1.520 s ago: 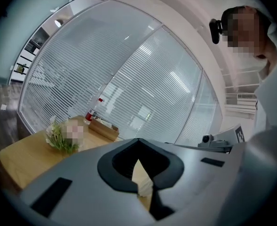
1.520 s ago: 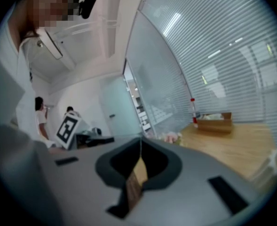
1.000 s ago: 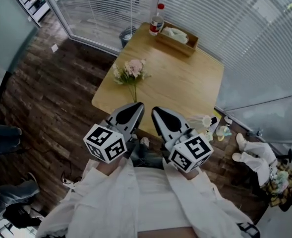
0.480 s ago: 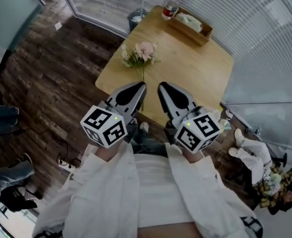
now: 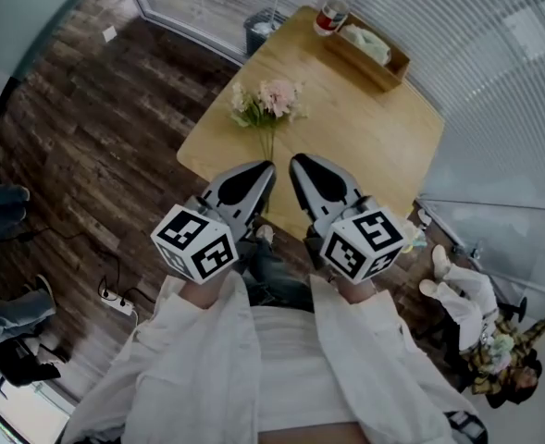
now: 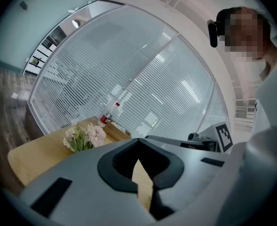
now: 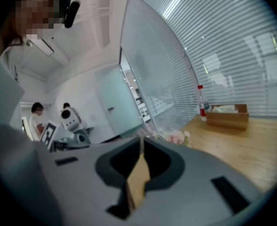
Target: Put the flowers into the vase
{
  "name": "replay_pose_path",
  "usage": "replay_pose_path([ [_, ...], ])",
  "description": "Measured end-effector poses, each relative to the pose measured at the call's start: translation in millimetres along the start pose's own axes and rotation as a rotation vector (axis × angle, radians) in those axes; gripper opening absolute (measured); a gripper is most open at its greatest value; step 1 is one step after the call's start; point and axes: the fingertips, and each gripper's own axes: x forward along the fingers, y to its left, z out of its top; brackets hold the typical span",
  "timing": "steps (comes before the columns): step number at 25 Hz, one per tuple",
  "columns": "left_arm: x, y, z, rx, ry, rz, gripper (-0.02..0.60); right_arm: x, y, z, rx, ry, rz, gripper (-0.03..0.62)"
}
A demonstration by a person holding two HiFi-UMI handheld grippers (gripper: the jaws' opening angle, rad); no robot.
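The left gripper (image 5: 266, 170) and the right gripper (image 5: 298, 163) are both pressed together on nothing. They hang at the near edge of the table (image 5: 374, 146), probably poised to approach. The flowers (image 5: 265, 104) lie flat near that edge, unreached.

The right gripper (image 5: 299, 161) has edged farther over the table (image 5: 374, 137) — now ahead of the left gripper (image 5: 265, 167) — nearer the flowers (image 5: 268, 103).

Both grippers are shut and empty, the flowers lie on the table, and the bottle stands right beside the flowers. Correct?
No: the bottle stands at the far corner of the table beside the box, well apart from the flowers, as the head view shows. The rest holds: flowers on the table, left gripper and right gripper shut and empty.
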Motion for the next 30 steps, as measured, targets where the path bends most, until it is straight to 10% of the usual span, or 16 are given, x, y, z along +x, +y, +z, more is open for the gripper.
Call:
replay_pose_path([
  [30,14,97,-49,-0.149,0.089,0.129,0.009,92,-67,-59,0.106,0.172,-0.081,0.095],
])
